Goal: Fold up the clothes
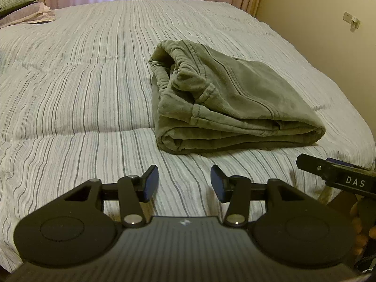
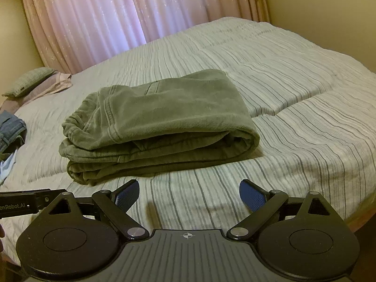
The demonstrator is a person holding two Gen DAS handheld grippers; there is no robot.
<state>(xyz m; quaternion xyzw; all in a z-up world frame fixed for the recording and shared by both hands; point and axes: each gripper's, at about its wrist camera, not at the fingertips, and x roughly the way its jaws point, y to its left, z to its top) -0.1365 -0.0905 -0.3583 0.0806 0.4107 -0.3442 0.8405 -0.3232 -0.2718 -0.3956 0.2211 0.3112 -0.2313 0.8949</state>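
An olive-green fleece garment (image 1: 225,98) lies folded in a thick stack on the striped bed; it also shows in the right wrist view (image 2: 159,124). My left gripper (image 1: 184,183) is open and empty, held over the bed's near edge, short of the garment and to its left. My right gripper (image 2: 189,196) is open and empty, just in front of the folded stack. Part of the right gripper shows at the right edge of the left wrist view (image 1: 338,176).
The bed has a grey-striped cover (image 1: 82,89). Pillows (image 1: 21,7) lie at the far left corner. A pile of blue jeans and other clothes (image 2: 10,134) lies at the left. Curtains (image 2: 112,18) hang behind the bed, and a wall (image 1: 329,35) runs along its right side.
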